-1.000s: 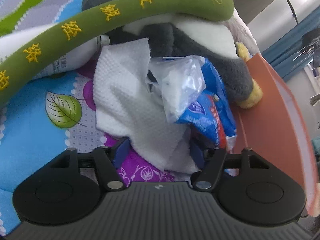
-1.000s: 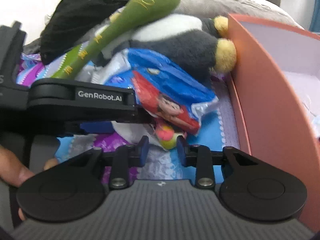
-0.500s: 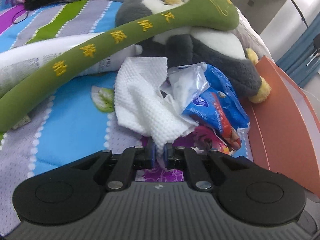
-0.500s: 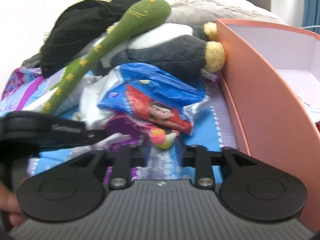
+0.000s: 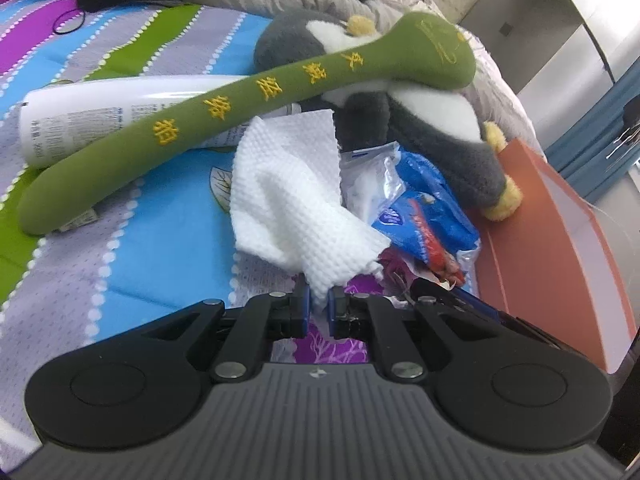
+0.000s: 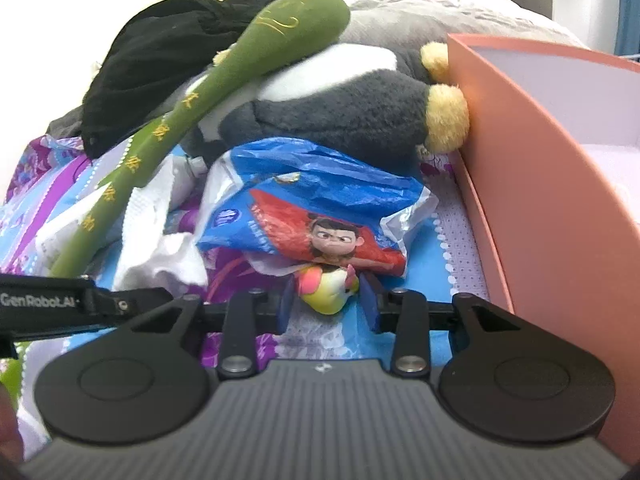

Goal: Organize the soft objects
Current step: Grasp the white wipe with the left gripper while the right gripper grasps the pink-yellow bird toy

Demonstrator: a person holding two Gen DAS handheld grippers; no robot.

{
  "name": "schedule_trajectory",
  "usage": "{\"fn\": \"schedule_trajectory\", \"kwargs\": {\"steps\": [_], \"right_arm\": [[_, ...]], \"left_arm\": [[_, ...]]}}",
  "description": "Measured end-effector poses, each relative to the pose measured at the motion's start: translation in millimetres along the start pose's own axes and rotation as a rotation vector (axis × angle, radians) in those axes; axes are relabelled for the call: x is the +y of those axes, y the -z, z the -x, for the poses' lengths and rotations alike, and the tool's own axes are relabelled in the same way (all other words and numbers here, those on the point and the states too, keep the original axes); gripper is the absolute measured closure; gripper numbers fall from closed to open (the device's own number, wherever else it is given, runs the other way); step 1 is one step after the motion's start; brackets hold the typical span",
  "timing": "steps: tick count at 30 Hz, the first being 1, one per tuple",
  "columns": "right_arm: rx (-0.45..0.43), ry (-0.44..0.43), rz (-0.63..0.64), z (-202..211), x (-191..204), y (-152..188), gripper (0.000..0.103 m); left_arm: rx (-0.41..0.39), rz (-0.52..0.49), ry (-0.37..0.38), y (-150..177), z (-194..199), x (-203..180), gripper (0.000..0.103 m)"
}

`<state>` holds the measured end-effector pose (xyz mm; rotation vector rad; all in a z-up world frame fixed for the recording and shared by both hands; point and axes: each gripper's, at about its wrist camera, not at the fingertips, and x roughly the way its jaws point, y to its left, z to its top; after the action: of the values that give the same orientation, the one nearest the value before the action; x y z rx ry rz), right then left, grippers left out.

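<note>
Change: since a second ago the left jaws have gone from wide apart to pinched on the tissue corner, and both views have pulled back from the pile.
White bottle point(image 5: 100, 112): lies on its side at far left on the striped bedspread point(image 5: 132, 248), partly under the green plush.
Green plush stick point(image 5: 240, 116): long, with yellow embroidered characters, slanting from near left up to its head on the penguin.
White tissue point(image 5: 296, 208): crumpled in the middle, its near corner clamped between the blue pads of the left gripper point(image 5: 319, 308).
Penguin plush point(image 5: 420, 136): grey and white, lying far of the tissue, its yellow foot touching the box.
Blue snack bag point(image 6: 316, 212): just right of the tissue, near side of the penguin.
Right gripper point(image 6: 327, 306): jaws apart around a small pink-and-yellow toy point(image 6: 326, 290) tucked under the bag's near edge; whether the pads touch it I cannot tell.
Orange box point(image 6: 552, 184): open, at far right.
</note>
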<state>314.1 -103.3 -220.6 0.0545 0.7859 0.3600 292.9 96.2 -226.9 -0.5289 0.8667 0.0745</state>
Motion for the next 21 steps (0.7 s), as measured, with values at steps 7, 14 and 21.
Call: {"fn": "schedule_trajectory", "kwargs": {"steps": [7, 14, 21], "right_arm": [[-0.005, -0.013, 0.031, 41.4, 5.0, 11.0, 0.064], [-0.006, -0.042, 0.032, 86.0, 6.5, 27.6, 0.064], [0.004, -0.071, 0.042, 123.1, 3.6, 40.9, 0.064]], "left_arm": [[-0.028, -0.003, 0.005, 17.0, 34.3, -3.6, 0.093], [-0.027, -0.012, 0.008, 40.7, 62.2, -1.6, 0.093], [-0.029, -0.016, 0.011, 60.6, 90.7, -3.1, 0.093]]}}
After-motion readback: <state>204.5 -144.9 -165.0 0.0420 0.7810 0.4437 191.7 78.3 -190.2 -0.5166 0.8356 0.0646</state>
